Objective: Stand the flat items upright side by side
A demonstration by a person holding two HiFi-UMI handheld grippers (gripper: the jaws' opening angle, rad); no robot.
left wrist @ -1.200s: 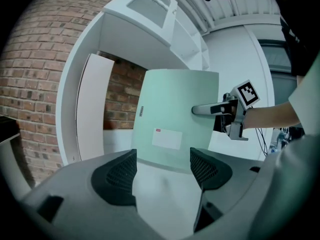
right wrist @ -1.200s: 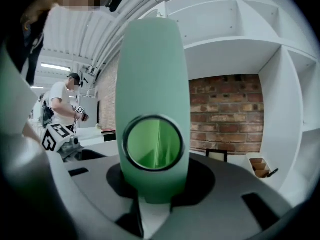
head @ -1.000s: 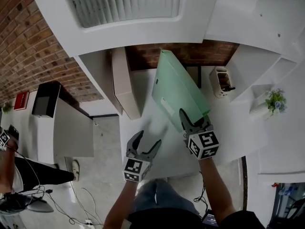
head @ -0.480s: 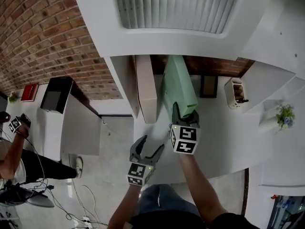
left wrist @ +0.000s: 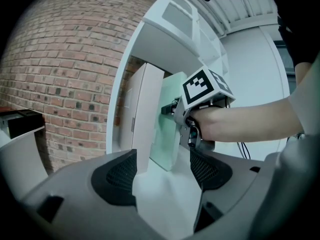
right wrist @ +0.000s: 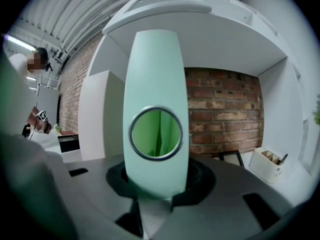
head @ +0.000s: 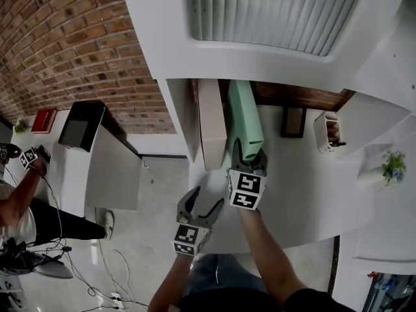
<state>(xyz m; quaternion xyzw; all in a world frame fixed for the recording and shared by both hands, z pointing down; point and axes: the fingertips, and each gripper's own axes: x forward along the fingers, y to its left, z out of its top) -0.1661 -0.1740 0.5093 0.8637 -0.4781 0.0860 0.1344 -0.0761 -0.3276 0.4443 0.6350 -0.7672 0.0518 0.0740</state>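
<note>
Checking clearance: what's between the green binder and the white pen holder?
A small dark picture frame stands between green binder and pen holder; the rest is bare desk. Head view shows it.

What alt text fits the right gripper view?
A mint-green binder stands upright, its spine with a metal-ringed finger hole clamped between the jaws. A white binder stands just to its left inside the white shelf unit, brick wall behind.

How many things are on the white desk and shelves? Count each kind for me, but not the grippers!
green folder: 1
white folder: 1
picture frame: 1
pen holder: 1
plant: 1
Total: 5
</note>
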